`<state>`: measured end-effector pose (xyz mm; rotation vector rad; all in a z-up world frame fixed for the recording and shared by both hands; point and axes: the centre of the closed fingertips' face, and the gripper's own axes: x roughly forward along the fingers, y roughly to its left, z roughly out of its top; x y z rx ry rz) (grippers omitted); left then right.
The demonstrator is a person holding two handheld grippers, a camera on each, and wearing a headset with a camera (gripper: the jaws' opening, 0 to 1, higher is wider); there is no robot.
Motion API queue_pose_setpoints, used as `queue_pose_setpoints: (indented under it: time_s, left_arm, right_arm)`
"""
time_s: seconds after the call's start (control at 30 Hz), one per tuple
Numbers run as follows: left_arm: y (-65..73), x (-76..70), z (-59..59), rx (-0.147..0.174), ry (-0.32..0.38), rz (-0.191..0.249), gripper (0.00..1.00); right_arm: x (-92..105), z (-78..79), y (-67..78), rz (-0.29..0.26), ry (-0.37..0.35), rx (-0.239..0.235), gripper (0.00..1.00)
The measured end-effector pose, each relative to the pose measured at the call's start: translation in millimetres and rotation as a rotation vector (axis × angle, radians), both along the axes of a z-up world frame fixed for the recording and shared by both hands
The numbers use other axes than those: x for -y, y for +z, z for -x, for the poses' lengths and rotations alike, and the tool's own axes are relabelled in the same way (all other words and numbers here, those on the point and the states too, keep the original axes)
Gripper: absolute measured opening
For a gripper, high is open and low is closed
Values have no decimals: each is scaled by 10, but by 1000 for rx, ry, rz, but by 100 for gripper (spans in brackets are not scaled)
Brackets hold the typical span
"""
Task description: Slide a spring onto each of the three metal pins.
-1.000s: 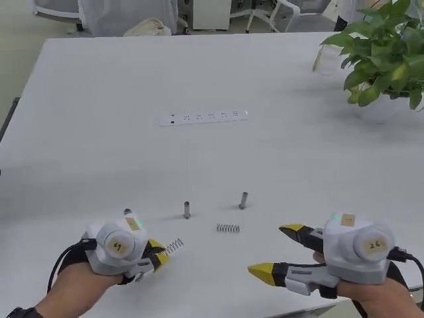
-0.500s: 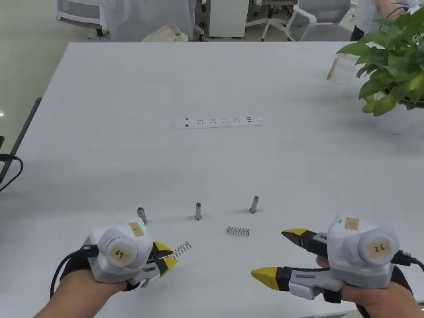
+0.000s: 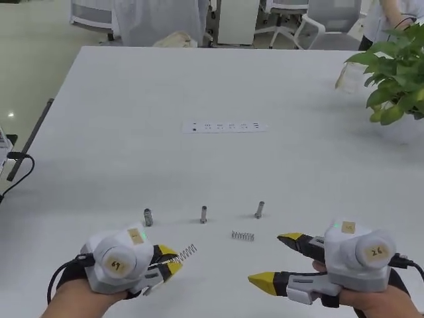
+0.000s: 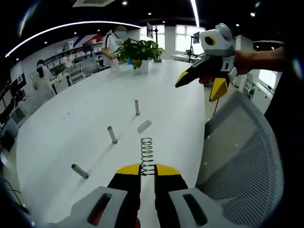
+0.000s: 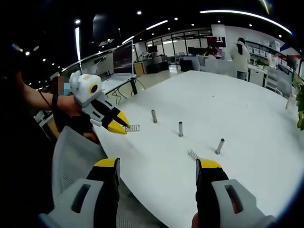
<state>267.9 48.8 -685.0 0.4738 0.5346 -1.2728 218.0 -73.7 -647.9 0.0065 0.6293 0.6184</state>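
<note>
Left gripper [image 3: 172,260] pinches a small coiled steel spring [image 3: 186,252]. Leftmost grey metal pin [image 3: 148,216] looks already sprung; I judge the bare middle pin [image 3: 203,213] next: align coaxially. Second spring [image 3: 243,236] lies by the right pin [image 3: 259,209]. Right gripper [image 3: 266,257]: spread, empty.

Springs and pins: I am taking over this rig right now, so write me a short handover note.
Left tongs: shut on a small coiled steel spring that sticks out past the tips.
Right tongs: open, empty.
Three short metal pins stand in a row on the white table. In the head view the left pin looks already sleeved with a spring; the middle pin and right pin are bare.
A loose steel spring lies flat near the right pin.
Left to do: held spring onto one bare pin, the loose one onto the other.
</note>
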Motion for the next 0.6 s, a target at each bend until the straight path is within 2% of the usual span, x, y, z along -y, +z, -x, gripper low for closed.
queue_pose_setpoints:
  time_s: [0.23,0.6]
  left_arm:
    - [154,74,112,23,-31,20,2]
    - [338,216,202,55,-77,40,2]
  right_arm:
    - [-93,-17,41,-11,27,7,63]
    - [-203,-10,74,-17,81,12,60]
